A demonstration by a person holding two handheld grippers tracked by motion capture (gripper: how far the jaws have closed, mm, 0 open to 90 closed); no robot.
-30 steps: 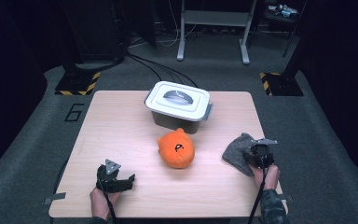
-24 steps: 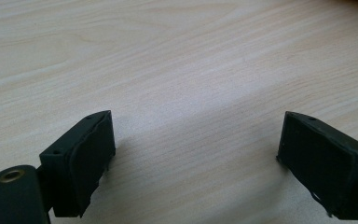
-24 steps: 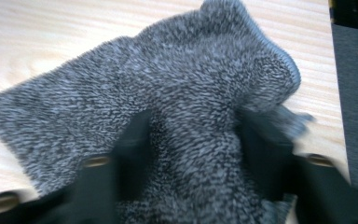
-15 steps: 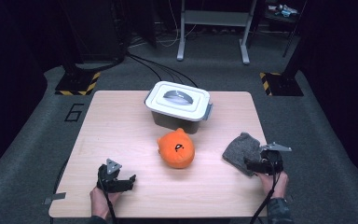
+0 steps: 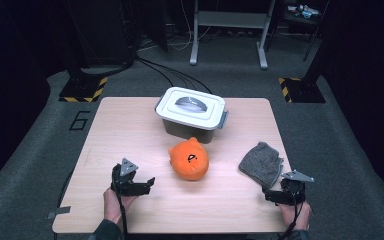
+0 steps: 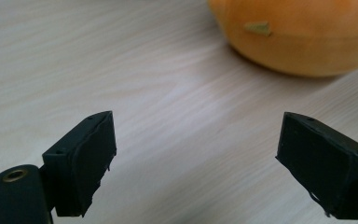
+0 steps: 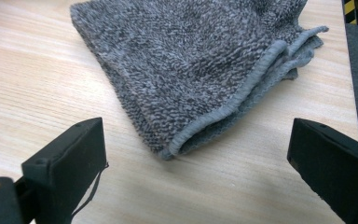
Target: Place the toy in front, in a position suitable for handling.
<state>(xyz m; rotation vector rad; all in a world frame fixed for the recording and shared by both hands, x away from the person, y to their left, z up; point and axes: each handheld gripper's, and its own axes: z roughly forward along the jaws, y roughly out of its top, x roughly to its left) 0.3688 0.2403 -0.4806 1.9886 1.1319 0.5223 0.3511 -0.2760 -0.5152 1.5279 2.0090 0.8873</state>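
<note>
Two grippers sit near the front edge of a pale wooden table [image 5: 130, 125], each held in a person's hand. The right gripper [image 5: 275, 196] is at the table's front right corner, and its jaws have just been opening: they now stand wide apart with nothing pressed between them. Just ahead of them lies a folded grey cloth [image 5: 261, 164], flat on the wood near the right edge. In the right gripper view the cloth [image 7: 200, 65] shows a knitted, speckled weave with a paler hemmed edge, and its nearest folded corner points toward the gap between the jaws without touching either one.

The left gripper [image 5: 145, 185] is at the front left, its jaws also spread wide and empty (bare wood shows between them in the left gripper view). It points toward an orange soft toy [image 5: 190, 159] that rests near the middle of the table, just beside the gripper but apart from it. The left gripper view catches the toy's [image 6: 303, 32] rounded lower side at the top right.

Behind the toy stands a grey box with a white lid [image 5: 191, 112], shut, with a handle recess on top. The cloth and the toy lie well apart.
</note>
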